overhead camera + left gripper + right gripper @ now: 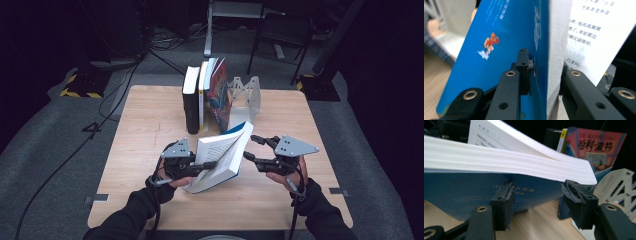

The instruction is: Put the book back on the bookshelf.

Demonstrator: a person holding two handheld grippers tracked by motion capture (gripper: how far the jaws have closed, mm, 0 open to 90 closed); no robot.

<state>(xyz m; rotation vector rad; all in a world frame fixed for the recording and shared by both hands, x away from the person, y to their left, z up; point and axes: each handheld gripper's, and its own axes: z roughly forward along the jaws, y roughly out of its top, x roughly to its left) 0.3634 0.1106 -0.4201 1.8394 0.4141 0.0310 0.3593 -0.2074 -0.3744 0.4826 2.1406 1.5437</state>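
The left gripper (202, 165) is nearest, down at the front of the table (150, 115). Its 2 jaws are clamped on the blue book (220, 157), 1 on the blue cover and 1 on the white pages. That grip holds the book up off the table, tilted, with its top page lifted. I think this is so the book can go to stand with the others.

To the right, the right gripper (254, 148) waits just beside the book's far edge. Its jaws are apart, with the book's edge just in front of them, and they do not squeeze it. It looks ready to help steady the book.

Behind, a row of books (205, 95) stands up against a white bookend (246, 95). That row stands right in the way, so the blue book needs a free spot beside it.
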